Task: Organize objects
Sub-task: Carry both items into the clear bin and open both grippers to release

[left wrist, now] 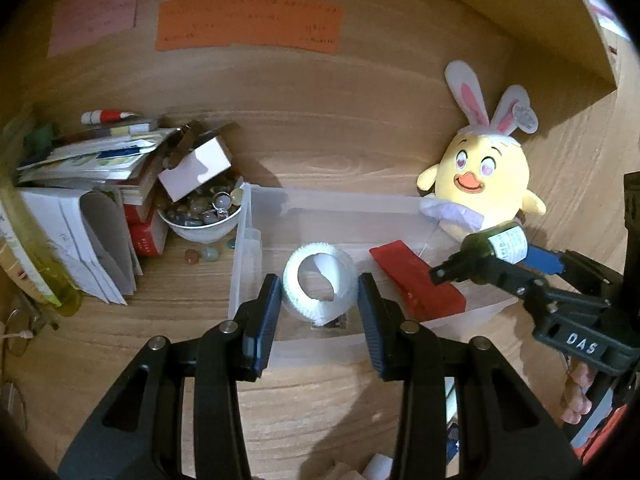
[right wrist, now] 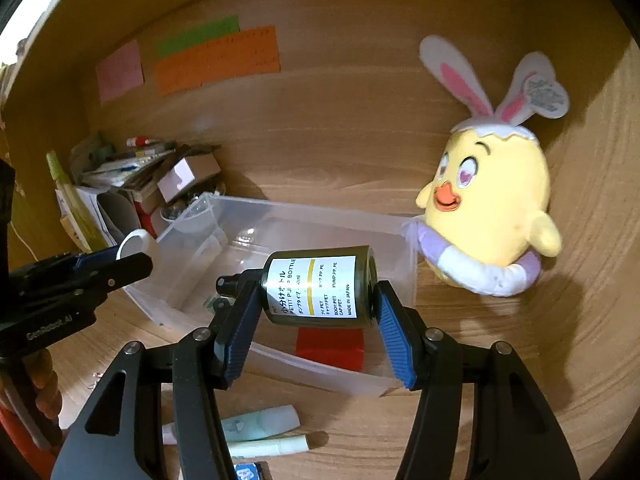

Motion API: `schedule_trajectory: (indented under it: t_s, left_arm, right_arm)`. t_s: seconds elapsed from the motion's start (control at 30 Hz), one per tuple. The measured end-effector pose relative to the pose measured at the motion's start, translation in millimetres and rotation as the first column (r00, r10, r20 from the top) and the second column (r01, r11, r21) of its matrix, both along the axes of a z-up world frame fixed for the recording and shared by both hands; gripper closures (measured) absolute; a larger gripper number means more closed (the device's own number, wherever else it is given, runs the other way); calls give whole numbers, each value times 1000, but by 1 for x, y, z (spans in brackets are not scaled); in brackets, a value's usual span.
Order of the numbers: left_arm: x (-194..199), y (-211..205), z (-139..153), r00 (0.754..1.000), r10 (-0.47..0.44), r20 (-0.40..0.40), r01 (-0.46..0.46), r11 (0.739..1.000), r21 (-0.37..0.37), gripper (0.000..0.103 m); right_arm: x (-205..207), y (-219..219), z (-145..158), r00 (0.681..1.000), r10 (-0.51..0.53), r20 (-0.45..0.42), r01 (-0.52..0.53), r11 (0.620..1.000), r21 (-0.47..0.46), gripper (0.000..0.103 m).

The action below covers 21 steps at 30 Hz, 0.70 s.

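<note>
My left gripper (left wrist: 319,285) is shut on a white ribbed tape roll (left wrist: 320,280), held over the near left part of a clear plastic bin (left wrist: 256,200). A red flat box (left wrist: 416,280) lies inside the bin. My right gripper (right wrist: 316,286) is shut on a dark green pump bottle (right wrist: 320,292) with a white label. The bottle lies sideways, cap to the left, above the bin (right wrist: 304,212) and the red box (right wrist: 330,346). In the left wrist view the right gripper (left wrist: 500,258) with the bottle (left wrist: 496,242) hangs over the bin's right end. The left gripper (right wrist: 132,258) with the roll (right wrist: 138,244) shows at the left of the right wrist view.
A yellow plush chick (left wrist: 480,184) with bunny ears leans on the back wall right of the bin. A bowl of stones (left wrist: 204,212), a white box (left wrist: 196,168) and stacked books (left wrist: 92,160) crowd the left. Pale tubes (right wrist: 260,428) lie on the desk near me.
</note>
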<state>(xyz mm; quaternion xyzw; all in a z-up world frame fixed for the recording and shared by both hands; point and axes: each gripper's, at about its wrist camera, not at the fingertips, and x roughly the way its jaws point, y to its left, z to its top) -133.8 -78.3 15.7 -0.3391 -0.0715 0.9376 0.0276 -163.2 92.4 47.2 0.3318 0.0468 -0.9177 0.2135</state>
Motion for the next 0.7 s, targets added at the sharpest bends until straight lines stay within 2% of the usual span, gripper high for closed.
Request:
schedule_trajectory:
  t_s: [0.37, 0.7]
  left_arm:
    - [-28, 3, -24, 996, -12, 87, 14, 1000, -25, 64]
    - [-35, 7, -34, 994, -31, 107, 34, 999, -30, 64]
  right_arm:
    - [-32, -21, -30, 995, 31, 97, -36, 998, 58, 49]
    - [-38, -29, -44, 991, 38, 126, -47, 997, 69, 49]
